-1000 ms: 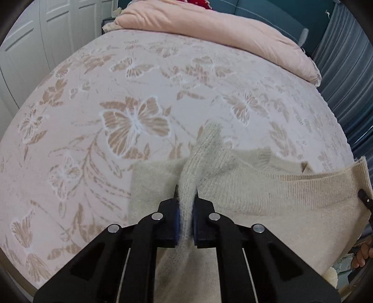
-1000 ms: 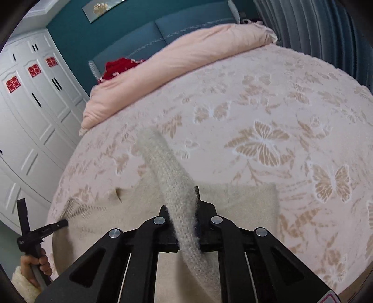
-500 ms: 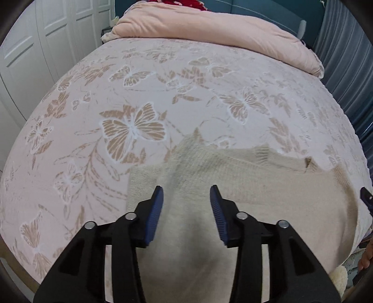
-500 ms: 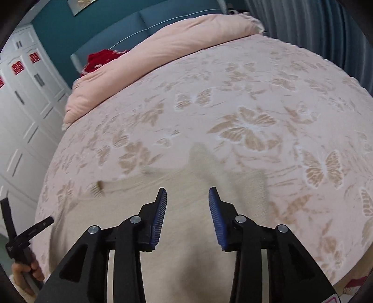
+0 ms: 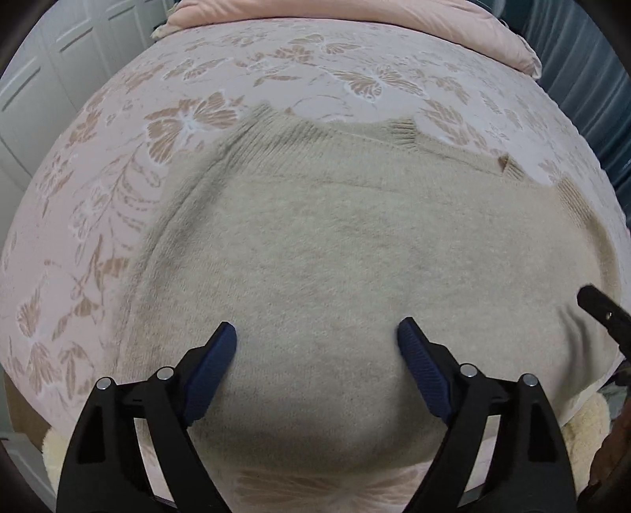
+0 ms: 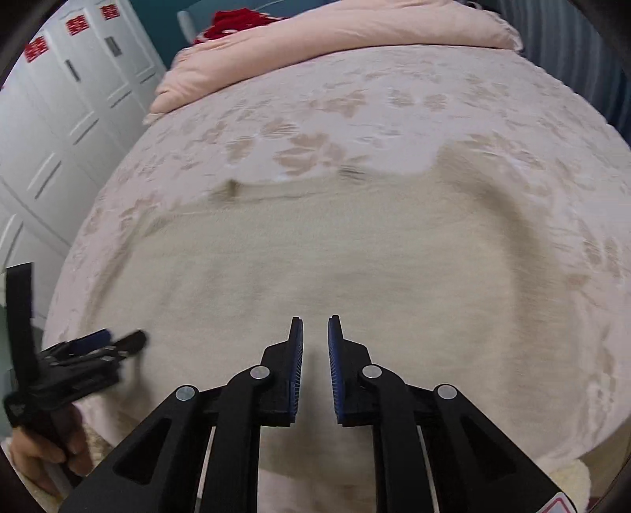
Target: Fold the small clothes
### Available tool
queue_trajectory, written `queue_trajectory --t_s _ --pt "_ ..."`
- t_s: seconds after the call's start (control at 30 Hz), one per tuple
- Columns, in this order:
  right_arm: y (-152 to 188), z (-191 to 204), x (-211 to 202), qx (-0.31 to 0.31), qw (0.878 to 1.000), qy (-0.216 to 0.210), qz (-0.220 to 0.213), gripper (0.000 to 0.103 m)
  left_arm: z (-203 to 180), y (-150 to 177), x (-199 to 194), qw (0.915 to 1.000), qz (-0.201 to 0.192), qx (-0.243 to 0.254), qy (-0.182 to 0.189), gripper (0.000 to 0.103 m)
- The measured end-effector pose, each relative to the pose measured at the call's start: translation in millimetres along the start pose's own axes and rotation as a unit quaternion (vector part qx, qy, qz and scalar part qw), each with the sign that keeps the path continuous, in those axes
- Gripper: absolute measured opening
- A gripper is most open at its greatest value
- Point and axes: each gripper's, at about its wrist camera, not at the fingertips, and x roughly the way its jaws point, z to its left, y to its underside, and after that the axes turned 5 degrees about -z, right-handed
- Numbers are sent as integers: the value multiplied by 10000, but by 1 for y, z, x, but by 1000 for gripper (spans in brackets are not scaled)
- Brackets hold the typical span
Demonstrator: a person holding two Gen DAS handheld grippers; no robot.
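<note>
A beige knitted sweater [image 5: 335,244] lies flat on the pink butterfly-patterned bedspread [image 5: 98,189], its sleeves folded in over the body. My left gripper [image 5: 315,333] hovers close over the sweater's near half. Its jaws are opening wide and nothing is between them. In the right wrist view the sweater [image 6: 335,252] is blurred. My right gripper [image 6: 315,320] hangs over its near part, jaws closing to a narrow gap with no cloth between the pads. The left gripper [image 6: 118,339] shows at the left, held by a hand [image 6: 35,454]. A black finger [image 5: 599,309] of the right gripper shows at the right edge.
A folded pink duvet [image 6: 355,35] lies across the head of the bed, with something red [image 6: 232,21] behind it. White wardrobe doors [image 6: 59,118] stand on the left and blue curtains [image 5: 591,79] on the right. A cream fluffy rug [image 5: 583,430] shows below the bed's near edge.
Both grippers let go of the sleeves, which now lie on the sweater's body. Both dropped toward the sweater's near half. The left opened wide; the right opened, then narrowed.
</note>
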Motion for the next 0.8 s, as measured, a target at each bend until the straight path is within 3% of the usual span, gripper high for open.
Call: queue_trajectory --t_s 0.07,0.17,0.23,0.33,0.4,0.53,0.67,0.73,0.8 --pt "13 -41 12 128 9973 666 281 0 7 2 1 9998 24 -191 75 83" --pt "24 -89 -24 1188 9927 208 30 3 4 7 -9 10000 -51 -55 -51 81" --pt "30 -99 -46 1203 9920 324 -224 3 2 14 -15 9999 -74 42 -130 81" --pt "47 -111 -23 776 9934 786 316 0 2 27 -14 9998 34 15 -187 81" --pt "51 -116 -27 988 9927 660 213 0 3 34 -15 9997 84 33 -230 81" --pt "23 -94 -50 1093 9935 246 -210 10 9 45 -22 9996 73 -6 -262 82" --pt "-22 -68 -24 545 9981 87 -267 10 11 50 -19 9994 162 -116 -294 83" --pt "-39 -75 1 502 9986 162 -88 8 10 50 -20 9993 153 -79 -334 84" --pt "-50 -99 18 698 9949 709 -163 1 10 51 -21 9991 144 -64 -385 85"
